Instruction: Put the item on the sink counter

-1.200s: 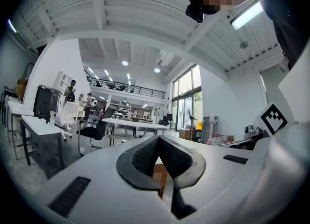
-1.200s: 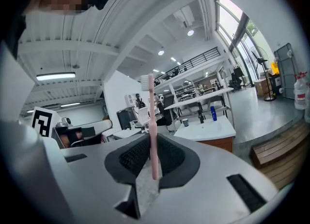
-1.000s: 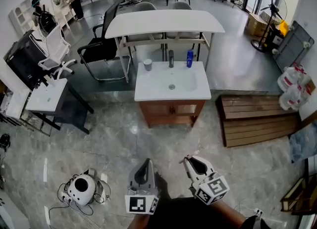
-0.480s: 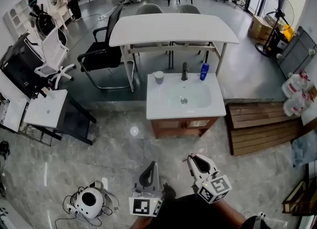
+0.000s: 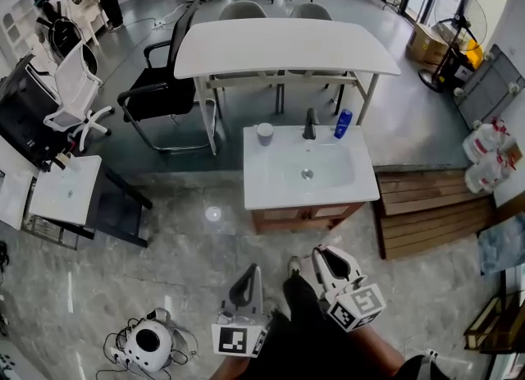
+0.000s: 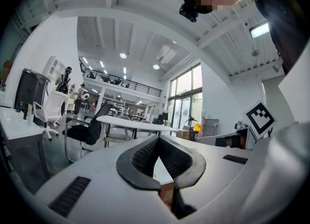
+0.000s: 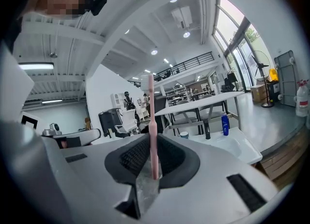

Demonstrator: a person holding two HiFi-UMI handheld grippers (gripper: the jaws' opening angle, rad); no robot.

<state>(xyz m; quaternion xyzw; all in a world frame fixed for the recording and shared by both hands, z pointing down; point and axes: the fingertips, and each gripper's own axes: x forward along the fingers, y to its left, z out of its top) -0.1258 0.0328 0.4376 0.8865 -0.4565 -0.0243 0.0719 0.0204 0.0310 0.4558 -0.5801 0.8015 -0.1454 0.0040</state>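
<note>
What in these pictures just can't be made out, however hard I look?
1. Right gripper view: the lower end of the slim pink stick is buried between the black fingers of the right gripper. Its pale tip is blurred.
2. Head view: that stick is too thin to pick out.
3. Head view: the grey cup and blue bottle on the white sink counter are too small to show contents or label.
</note>
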